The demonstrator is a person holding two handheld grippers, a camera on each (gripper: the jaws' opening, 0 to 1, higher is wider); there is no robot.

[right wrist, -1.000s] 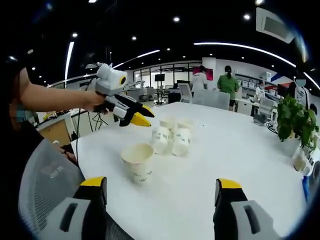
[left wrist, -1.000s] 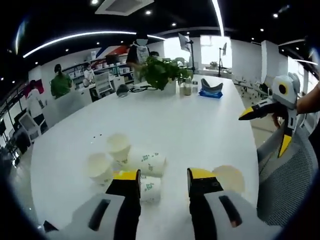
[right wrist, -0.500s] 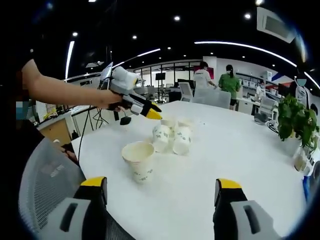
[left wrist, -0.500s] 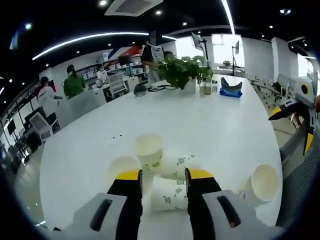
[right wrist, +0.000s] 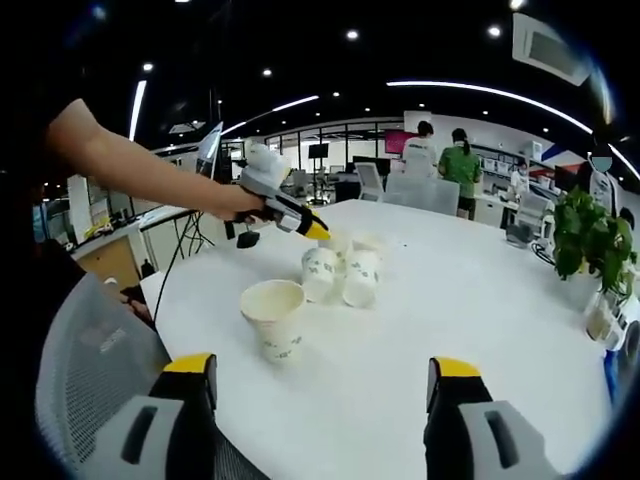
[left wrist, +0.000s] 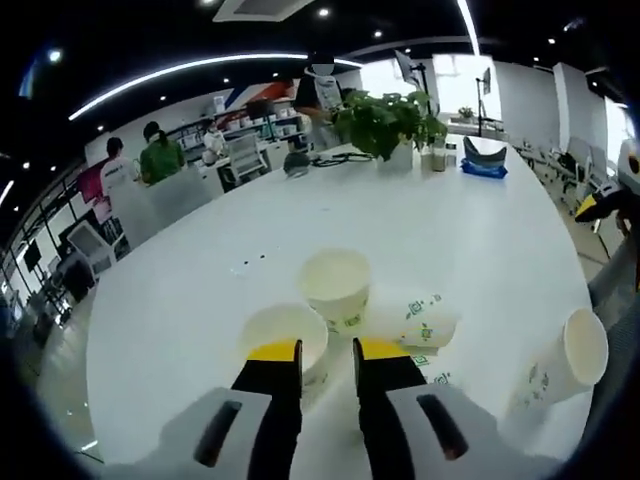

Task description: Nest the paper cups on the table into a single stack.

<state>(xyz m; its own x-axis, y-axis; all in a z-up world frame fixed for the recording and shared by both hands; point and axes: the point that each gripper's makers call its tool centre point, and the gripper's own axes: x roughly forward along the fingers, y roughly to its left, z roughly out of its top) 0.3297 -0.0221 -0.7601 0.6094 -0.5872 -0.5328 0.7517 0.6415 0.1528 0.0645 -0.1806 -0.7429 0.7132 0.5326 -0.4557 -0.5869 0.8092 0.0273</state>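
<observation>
**Q.** Which way do the paper cups lie from each pair of tongs?

**A.** In the left gripper view the left tongs [left wrist: 325, 352] point straight at a cluster of cups on the white tabletop [left wrist: 200, 290]. The jaws stand narrow, with a slim gap and nothing visibly between them. The near upright cup [left wrist: 283, 335] sits just left of the tips, its rim touching or almost touching the left jaw; I cannot tell which. A second upright cup [left wrist: 336, 287] stands just beyond, on the line of the tongs. Two cups on their sides [left wrist: 420, 325] lie just right of the tips, long axes running across the view with their mouths hidden behind the upright cups and the right jaw.

**Q.** And the lone cup?

**A.** The lone cup [right wrist: 271, 318] stands upright, mouth up, apart from the cluster [right wrist: 342, 272]. In the right gripper view it lies ahead and left of the right tongs [right wrist: 318, 372], which are spread wide, empty, and well back from it. The right tongs are judged the nearer pair for this cup.

**Q.** The hand's pose?

**A.** The person's forearm [right wrist: 130, 170] reaches in from the left, holding the left gripper with its tips tilted down over the far cluster.
</observation>
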